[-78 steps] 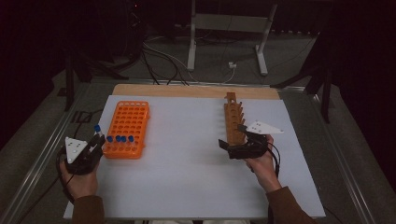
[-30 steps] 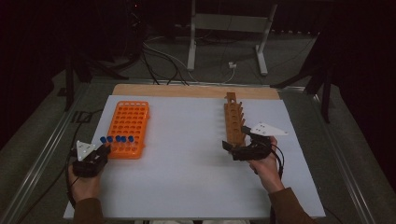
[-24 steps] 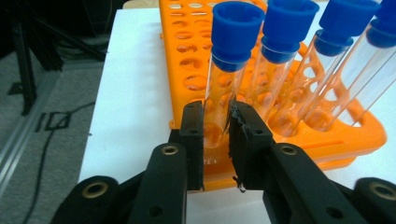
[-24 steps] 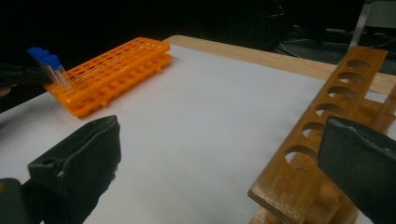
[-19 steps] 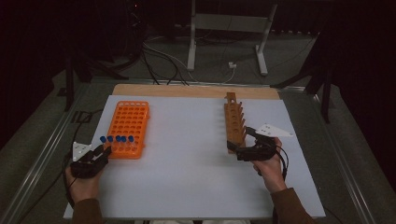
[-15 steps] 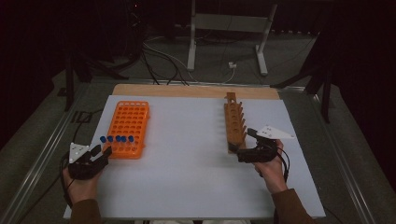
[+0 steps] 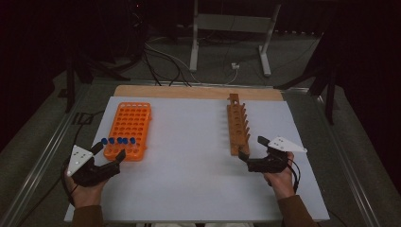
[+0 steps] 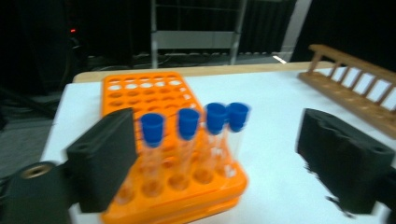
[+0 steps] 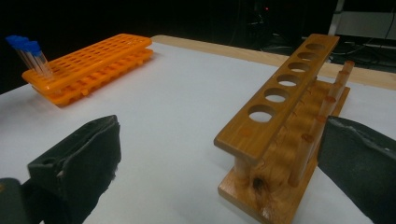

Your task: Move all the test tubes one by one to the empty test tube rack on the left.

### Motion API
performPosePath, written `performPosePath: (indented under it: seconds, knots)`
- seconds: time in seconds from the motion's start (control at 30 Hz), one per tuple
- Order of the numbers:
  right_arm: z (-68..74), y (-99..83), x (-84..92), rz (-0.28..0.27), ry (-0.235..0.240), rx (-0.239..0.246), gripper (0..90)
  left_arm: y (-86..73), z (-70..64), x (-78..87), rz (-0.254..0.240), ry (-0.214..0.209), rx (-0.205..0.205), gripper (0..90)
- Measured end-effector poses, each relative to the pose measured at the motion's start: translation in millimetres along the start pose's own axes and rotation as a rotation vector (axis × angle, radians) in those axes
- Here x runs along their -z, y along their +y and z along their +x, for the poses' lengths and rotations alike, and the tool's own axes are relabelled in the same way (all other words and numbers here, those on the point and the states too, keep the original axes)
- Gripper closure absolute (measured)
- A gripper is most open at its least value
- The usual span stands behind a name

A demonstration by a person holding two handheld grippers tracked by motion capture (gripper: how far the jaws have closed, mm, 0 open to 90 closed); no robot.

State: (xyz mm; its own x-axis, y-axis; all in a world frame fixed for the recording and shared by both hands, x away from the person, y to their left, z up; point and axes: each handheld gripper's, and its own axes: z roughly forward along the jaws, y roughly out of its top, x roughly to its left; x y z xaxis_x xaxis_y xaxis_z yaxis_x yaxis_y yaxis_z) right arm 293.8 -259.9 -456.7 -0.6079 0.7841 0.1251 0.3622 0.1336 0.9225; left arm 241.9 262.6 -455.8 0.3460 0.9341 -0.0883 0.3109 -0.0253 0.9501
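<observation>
Blue-capped tubes [image 8: 194, 123] stand along the orange rack's [image 7: 130, 127] near edge, close to the table's [image 7: 189, 142] left edge. Just before them the left gripper [image 7: 108, 154] has just been opening, nothing between its jaws. Across the bare middle, the right gripper [image 7: 250, 151] stands spread at the wooden rack's [image 7: 237, 124] near end. No readable writing anywhere.

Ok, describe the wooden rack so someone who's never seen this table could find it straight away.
On the white table, look to the right half, just ahead of the right gripper. The wooden rack is a long narrow brown stand with one row of empty round holes, unlike the wide orange rack at left holding blue-capped tubes.
</observation>
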Motion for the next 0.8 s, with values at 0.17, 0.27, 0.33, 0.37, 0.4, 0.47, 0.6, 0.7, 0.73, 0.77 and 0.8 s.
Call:
performPosePath:
  seconds: [0.17, 0.27, 0.33, 0.37, 0.4, 0.47, 0.6, 0.7, 0.73, 0.77, 0.8]
  knots:
    - [2.6, -6.1, 4.1, -0.012, 0.000, 0.008, 0.0, -1.0, -5.7, -2.1, -0.003, -0.012, -0.002, 1.3]
    - [3.4, -11.4, 5.9, -0.009, -0.002, 0.013, 0.0, -1.3, -8.5, -2.6, -0.016, -0.026, -0.006, 0.8]
    - [3.9, -14.1, 6.8, -0.017, -0.009, 0.007, 0.0, -1.9, -11.0, -3.3, -0.025, -0.035, -0.008, 0.8]
    - [4.1, -15.1, 7.5, -0.028, -0.011, 0.005, 0.0, -2.3, -12.6, -3.8, -0.027, -0.035, -0.009, 0.8]
    - [4.6, -15.9, 8.3, -0.035, -0.015, 0.005, 0.0, -2.7, -14.3, -4.4, -0.031, -0.039, -0.011, 0.8]
    - [6.0, -17.0, 10.5, -0.051, -0.016, 0.011, 0.0, -3.1, -17.3, -6.6, -0.028, -0.042, -0.021, 0.8]
    - [5.1, -18.2, 14.7, -0.074, -0.031, 0.022, 0.0, -4.3, -22.4, -10.2, -0.016, -0.034, -0.050, 0.7]
    - [1.7, -20.1, 16.2, -0.084, -0.040, 0.016, 0.0, -5.0, -22.4, -9.7, -0.013, -0.029, -0.057, 0.7]
    - [1.0, -21.0, 16.2, -0.081, -0.040, 0.013, 0.0, -5.1, -22.3, -9.6, -0.013, -0.023, -0.059, 0.8]
    - [0.2, -21.8, 15.9, -0.079, -0.043, 0.016, 0.0, -5.2, -21.8, -9.3, -0.016, -0.022, -0.056, 0.7]
    - [-0.1, -22.2, 15.7, -0.078, -0.045, 0.012, 0.0, -5.3, -21.1, -9.0, -0.018, -0.022, -0.050, 0.8]
